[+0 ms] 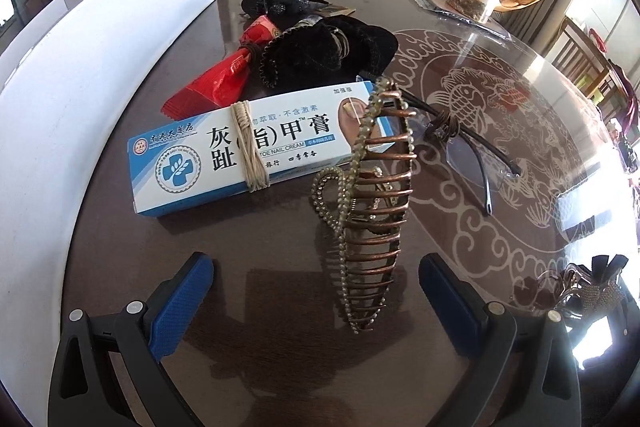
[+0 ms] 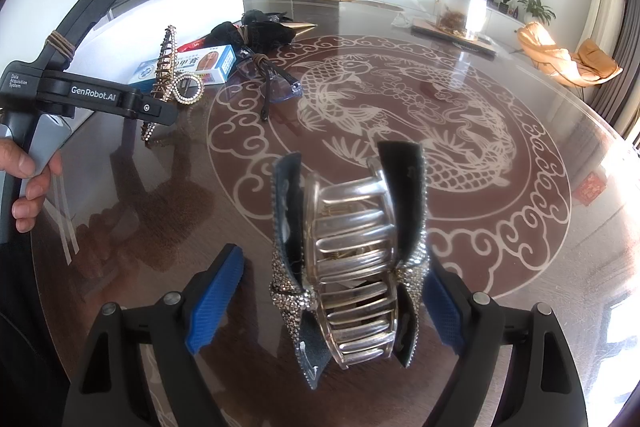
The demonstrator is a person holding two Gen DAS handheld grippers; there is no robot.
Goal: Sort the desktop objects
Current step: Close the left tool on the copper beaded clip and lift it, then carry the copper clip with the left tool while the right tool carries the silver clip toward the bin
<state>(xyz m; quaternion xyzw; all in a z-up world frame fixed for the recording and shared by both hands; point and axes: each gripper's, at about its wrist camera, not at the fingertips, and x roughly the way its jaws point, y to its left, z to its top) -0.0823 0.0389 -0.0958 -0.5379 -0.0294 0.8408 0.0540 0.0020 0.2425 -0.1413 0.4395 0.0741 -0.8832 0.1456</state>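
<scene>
Two hair clips are in play, one in front of each tool. The left tool [image 1: 316, 303] has its blue pads spread wide, and the bronze hair clip [image 1: 376, 211] stands on edge between them, touching neither pad. Just beyond it lie a cream box [image 1: 256, 151] bound with twine and a pair of glasses [image 1: 468, 151], and behind those a red packet [image 1: 224, 75] and a black cloth bundle [image 1: 320, 55], all grouped near a white board [image 1: 80, 99] at the desk [image 1: 500, 219] edge.

The right tool [image 2: 332, 303] is also spread, with the silver hair clip [image 2: 356, 267] sitting between its pads. The clip's beaded bow looks close to the pad on the right, but contact cannot be confirmed; the pad on the left stands apart from it. From the right view, the left tool is seen off to the side, held in a hand [image 2: 28, 183] near the bronze clip.

The step in hand appears to be gathering the hair clips, each tool lined up on one, with neither gripped at this moment. The next move likely calls for closing each tool across the clip's narrow body. The bronze clip balances upright and could tip if one pad arrives first, so both pads should meet it evenly. The silver clip's slick ribs and loose bow may slip, so a firm central hold seems wise.
</scene>
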